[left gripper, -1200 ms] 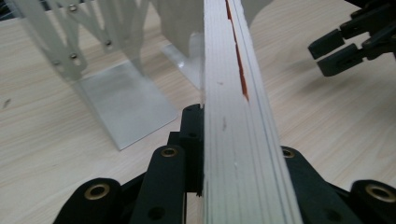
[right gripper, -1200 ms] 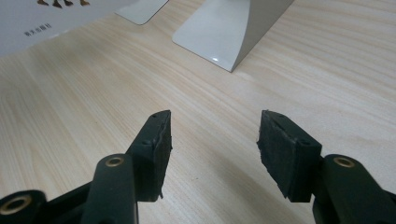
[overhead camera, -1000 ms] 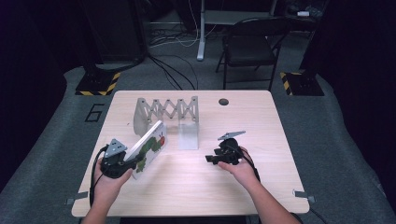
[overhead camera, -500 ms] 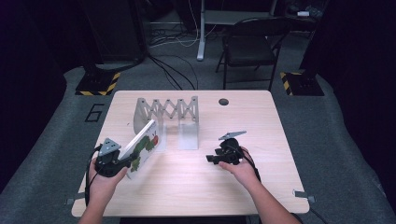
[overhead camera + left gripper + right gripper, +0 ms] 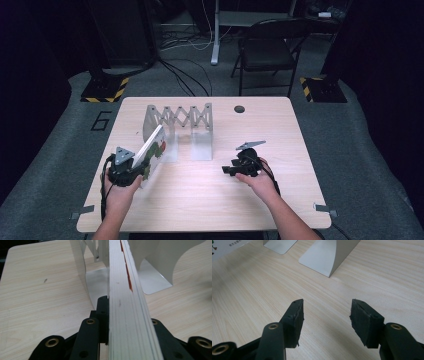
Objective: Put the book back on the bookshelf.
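The left gripper (image 5: 110, 340) clamps a thin, stiff, likely light book (image 5: 125, 302) by its lower edge (near the rack (image 5: 192, 117)), while the right gripper (image 5: 325, 320) hangs open, its 2 jaws empty.

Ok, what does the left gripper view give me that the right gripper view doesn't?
Left gripper view: the book clamped edge-on between the left gripper, aimed at the rack's gap. Right gripper view: the right gripper open and empty above the table, with a corner of the book's cover. Both: the metal rack's base plates and the wooden tabletop.

The right gripper (image 5: 325, 320) hangs agape above the table (image 5: 249, 297).
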Tool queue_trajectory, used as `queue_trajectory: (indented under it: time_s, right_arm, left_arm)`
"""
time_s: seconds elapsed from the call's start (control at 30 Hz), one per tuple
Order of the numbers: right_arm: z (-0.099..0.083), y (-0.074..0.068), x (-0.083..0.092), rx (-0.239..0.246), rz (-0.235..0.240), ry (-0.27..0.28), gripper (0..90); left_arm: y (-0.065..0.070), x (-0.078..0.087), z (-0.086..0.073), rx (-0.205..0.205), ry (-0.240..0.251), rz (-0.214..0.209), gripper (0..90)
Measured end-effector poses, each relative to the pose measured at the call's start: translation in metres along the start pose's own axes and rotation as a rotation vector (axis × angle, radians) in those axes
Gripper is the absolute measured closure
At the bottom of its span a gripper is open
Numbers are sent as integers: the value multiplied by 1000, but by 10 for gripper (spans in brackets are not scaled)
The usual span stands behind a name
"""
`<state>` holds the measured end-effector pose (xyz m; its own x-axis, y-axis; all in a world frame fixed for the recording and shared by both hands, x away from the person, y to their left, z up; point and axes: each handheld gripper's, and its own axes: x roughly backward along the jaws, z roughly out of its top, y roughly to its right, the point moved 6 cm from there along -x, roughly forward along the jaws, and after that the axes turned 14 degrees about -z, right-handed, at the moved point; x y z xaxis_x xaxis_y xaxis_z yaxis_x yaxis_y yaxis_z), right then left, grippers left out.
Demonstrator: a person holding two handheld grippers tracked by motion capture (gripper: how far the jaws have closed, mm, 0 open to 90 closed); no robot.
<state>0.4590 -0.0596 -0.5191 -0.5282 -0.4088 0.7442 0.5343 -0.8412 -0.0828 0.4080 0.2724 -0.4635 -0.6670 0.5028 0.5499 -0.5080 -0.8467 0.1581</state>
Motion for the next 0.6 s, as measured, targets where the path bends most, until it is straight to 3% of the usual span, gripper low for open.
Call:
queue_trajectory:
  time_s: [0.3, 0.6]
  right_arm:
    - [-3, 5, 2, 1, 0, 1, 441]
    - [-5, 6, 4, -7, -3, 6, 441]
  left_arm:
    - [1, -16, 9, 13, 24, 62, 757]
    - [0, -32, 22, 38, 39, 63, 757]
